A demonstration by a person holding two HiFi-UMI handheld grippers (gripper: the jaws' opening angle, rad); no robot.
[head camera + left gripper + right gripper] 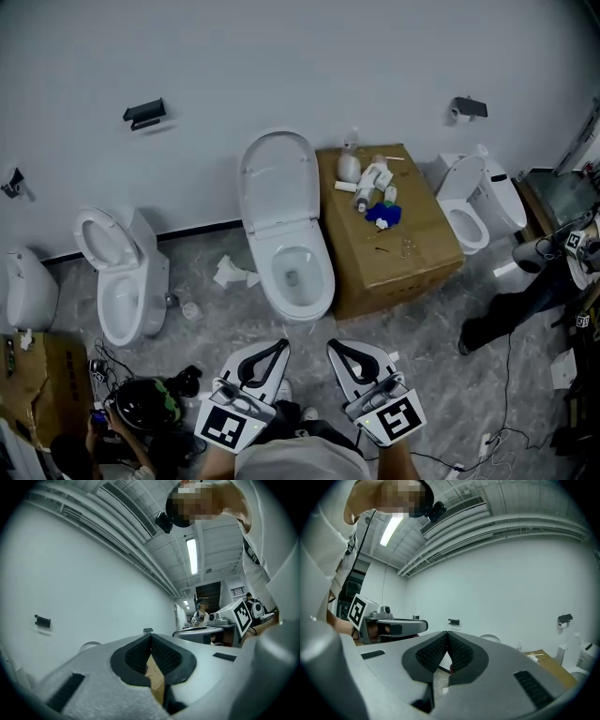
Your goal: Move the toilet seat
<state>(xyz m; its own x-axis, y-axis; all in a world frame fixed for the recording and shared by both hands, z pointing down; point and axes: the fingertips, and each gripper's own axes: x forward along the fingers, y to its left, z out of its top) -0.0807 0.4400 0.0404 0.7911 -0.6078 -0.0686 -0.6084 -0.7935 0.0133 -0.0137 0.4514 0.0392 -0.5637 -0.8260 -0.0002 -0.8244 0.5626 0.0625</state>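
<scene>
The white toilet (298, 272) stands against the back wall in the middle of the head view, its seat and lid (277, 178) raised upright. Both grippers are held low, side by side, just in front of the bowl and apart from it. My left gripper (281, 345) is shut with nothing between its fingers. My right gripper (333, 345) is likewise shut and empty. In the left gripper view the left gripper (150, 636) has its dark pads meeting at the tip. In the right gripper view the right gripper (447, 633) is closed the same way, and the lid's top (490, 638) peeks over it.
A cardboard box (389, 230) with bottles and a blue item stands right of the toilet. Other toilets sit at left (117, 272) and right (478, 202). Crumpled paper (232, 274) lies on the floor. A person (525, 291) stands at right; a helmet and cables (141, 403) lie lower left.
</scene>
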